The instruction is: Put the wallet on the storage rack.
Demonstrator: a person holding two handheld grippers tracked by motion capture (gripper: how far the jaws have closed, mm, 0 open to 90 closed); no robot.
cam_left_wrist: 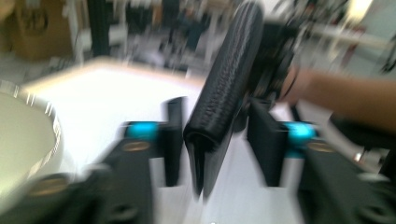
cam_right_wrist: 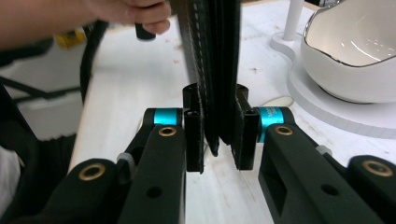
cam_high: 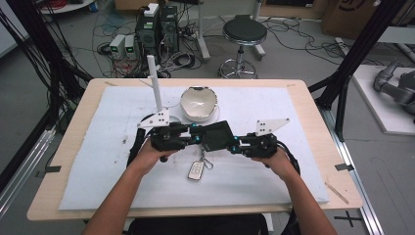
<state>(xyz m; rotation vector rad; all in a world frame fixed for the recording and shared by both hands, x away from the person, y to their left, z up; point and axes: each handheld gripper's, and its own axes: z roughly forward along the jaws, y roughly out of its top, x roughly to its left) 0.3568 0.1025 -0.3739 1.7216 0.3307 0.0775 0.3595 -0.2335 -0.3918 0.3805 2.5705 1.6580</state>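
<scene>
From the high view, I hold a black wallet [cam_high: 215,135] up above the table [cam_high: 313,147], midway between my two hands, just in front of the white bowl [cam_high: 198,103]. My left tool [cam_high: 188,137] comes at it from one side and my right tool [cam_high: 235,145] from the other. A key fob [cam_high: 196,170] lies on the white mat [cam_high: 112,161] just below the wallet, and a white post [cam_high: 154,83] stands beside the bowl.

In the left gripper view, blurred, the wallet [cam_left_wrist: 224,93] stands on edge between my left tool's [cam_left_wrist: 215,140] jaws with its folded spine toward the camera. The jaws stand roughly half open. The one at picture left looks close to or against the leather, and a clear gap shows on the other side, so this tool has no grip. The bowl's rim [cam_left_wrist: 28,135] sits at the picture's left.

In the right gripper view, my right tool [cam_right_wrist: 219,135] is clamped on the wallet's [cam_right_wrist: 212,70] open edge, both pads pressed against the stacked leather layers. The bowl [cam_right_wrist: 345,60] is near, at the upper right.

I judge the wallet light, soft and flexible, its grained leather offering fair friction. The layers could fan apart or slide, so holding near the stitched edge or the spine seems safest.
</scene>
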